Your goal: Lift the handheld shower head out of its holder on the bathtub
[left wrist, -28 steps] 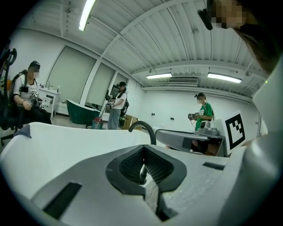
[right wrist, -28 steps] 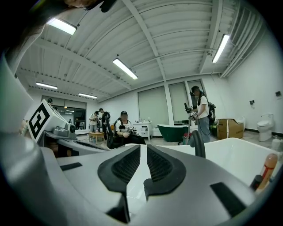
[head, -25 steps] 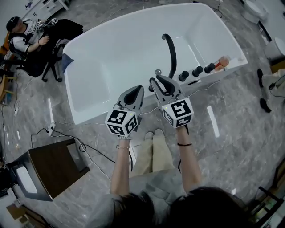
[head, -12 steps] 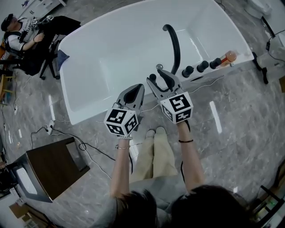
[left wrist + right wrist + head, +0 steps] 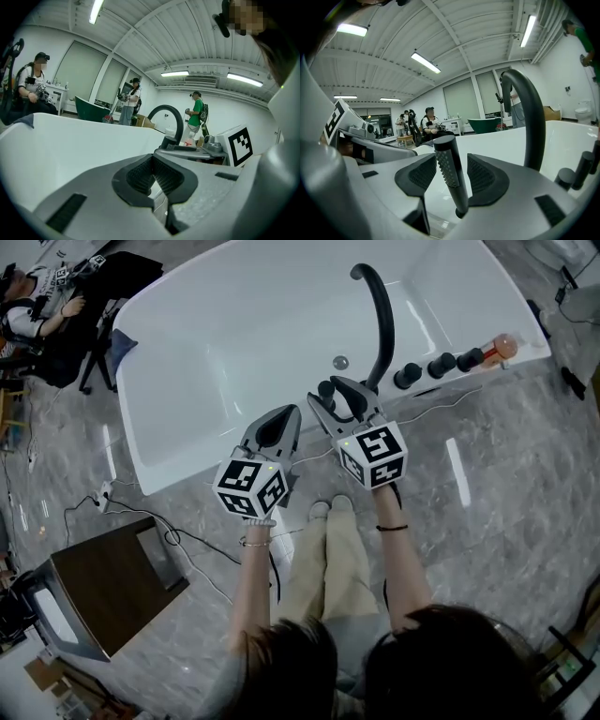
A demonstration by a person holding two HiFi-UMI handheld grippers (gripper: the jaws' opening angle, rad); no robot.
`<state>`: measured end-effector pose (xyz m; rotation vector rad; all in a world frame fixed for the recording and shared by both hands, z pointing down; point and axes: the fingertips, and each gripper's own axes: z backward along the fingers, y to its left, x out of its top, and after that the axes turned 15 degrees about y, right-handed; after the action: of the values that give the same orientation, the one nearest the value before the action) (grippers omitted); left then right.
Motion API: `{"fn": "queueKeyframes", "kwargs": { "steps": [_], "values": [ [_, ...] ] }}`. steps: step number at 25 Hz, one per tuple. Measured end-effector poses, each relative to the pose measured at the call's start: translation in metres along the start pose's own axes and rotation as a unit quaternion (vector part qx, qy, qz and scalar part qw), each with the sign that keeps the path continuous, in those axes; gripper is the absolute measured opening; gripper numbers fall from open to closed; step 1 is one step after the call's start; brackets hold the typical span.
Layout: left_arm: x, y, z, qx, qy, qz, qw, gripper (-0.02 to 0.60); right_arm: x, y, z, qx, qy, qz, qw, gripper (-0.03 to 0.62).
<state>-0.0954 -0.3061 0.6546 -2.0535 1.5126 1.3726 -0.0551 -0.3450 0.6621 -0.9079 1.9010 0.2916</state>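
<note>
The handheld shower head (image 5: 449,173) is a black stick with a dotted face, standing upright in its holder on the white bathtub (image 5: 234,343). My right gripper (image 5: 452,174) straddles it, jaws opening, with a gap showing between each pad and the stick. Seen from the head, the right gripper (image 5: 334,396) reaches over the tub's near rim beside the shower head's black top (image 5: 325,388). To its left, my left gripper (image 5: 285,415) hovers at the rim, its pads (image 5: 140,174) closed together with nothing in them.
A black arched spout (image 5: 382,324) rises just behind the shower head, with three black knobs (image 5: 441,365) and an orange bottle (image 5: 502,345) along the rim to the right. A dark cabinet (image 5: 112,587) and cables lie on the floor at left. A seated person (image 5: 37,296) is at far left.
Both grippers have sunk toward the tub's near rim. The right jaws have spread apart around the shower head. The left jaws stay closed.
</note>
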Motion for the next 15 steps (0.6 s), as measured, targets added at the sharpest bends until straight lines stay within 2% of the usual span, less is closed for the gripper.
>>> {"fn": "queueKeyframes", "kwargs": {
  "steps": [10, 15],
  "values": [
    [-0.013, 0.010, -0.002, 0.005, 0.008, 0.011, 0.9999, 0.005, -0.017, -0.002, -0.019, -0.004, 0.013, -0.018, 1.000, 0.189],
    [-0.015, 0.013, -0.005, 0.005, 0.008, 0.014, 0.9999, 0.005, -0.021, -0.006, -0.023, -0.011, 0.015, -0.013, 1.000, 0.162]
  ]
}}
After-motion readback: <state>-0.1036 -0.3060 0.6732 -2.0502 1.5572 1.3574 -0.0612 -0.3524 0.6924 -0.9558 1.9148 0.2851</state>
